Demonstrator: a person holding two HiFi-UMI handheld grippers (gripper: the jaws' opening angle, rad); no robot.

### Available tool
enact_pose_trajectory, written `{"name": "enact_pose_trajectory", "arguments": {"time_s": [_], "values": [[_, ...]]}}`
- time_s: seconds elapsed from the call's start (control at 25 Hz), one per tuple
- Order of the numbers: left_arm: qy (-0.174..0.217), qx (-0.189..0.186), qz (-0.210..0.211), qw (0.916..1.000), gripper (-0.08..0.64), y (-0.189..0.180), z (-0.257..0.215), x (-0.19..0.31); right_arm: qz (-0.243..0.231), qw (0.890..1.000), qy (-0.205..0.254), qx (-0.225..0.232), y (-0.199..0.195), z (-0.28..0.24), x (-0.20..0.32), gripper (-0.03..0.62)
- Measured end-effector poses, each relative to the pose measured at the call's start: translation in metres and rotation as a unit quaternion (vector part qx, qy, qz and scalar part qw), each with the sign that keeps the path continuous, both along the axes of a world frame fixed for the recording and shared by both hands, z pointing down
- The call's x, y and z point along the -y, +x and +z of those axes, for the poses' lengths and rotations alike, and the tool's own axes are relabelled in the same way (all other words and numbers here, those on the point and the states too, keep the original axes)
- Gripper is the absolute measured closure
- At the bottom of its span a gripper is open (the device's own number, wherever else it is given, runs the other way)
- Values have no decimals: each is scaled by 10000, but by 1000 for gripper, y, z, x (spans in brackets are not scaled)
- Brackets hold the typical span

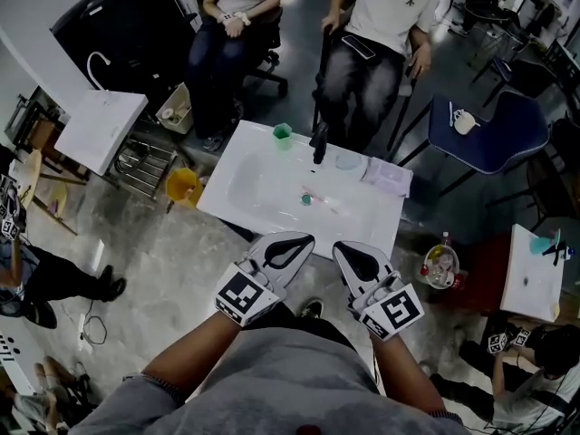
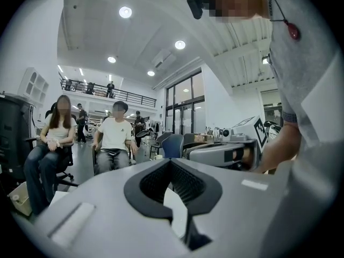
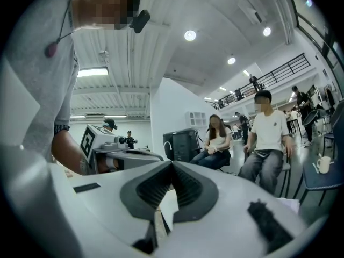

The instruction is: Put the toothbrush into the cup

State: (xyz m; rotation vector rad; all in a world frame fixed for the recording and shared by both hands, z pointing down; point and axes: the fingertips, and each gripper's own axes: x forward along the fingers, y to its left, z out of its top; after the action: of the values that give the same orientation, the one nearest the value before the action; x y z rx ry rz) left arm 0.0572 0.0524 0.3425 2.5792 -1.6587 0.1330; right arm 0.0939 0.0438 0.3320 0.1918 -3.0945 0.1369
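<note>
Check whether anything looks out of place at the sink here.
The toothbrush lies flat in the sink basin, not in the green cup on the back rim. Nothing looks spilled or damaged. The left gripper and right gripper are shut, empty.

The white sink [image 1: 237,157] is open at its near rim: free floor lies between this rim and the left claw [image 1: 305,240] and right claw [image 1: 338,247], both closed on nothing. In its basin lies the toothbrush [image 1: 320,203]. On the far rim the black tap [image 1: 319,143] stands in the middle, with the green cup [image 1: 282,132] just left of it. The right side carries a clear dish [image 1: 348,161] and a purple cloth [image 1: 388,178]. Two seated persons [image 1: 385,16] block the far side.
</note>
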Motion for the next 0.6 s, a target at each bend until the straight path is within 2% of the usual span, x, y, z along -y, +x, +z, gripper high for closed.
{"name": "enact_pose_trajectory", "arguments": {"time_s": [0.28, 0.44, 0.6], "values": [[-34, 106, 195, 9997, 554, -4, 13, 29, 161, 9998, -72, -72, -5, 13, 31, 578], [-198, -53, 305, 9993, 554, -13, 21, 52, 302, 9994, -71, -163, -15, 20, 50, 578], [-182, 56, 650, 9977, 554, -21, 33, 73, 531, 9982, -114, -264, -25, 29, 68, 578]]}}
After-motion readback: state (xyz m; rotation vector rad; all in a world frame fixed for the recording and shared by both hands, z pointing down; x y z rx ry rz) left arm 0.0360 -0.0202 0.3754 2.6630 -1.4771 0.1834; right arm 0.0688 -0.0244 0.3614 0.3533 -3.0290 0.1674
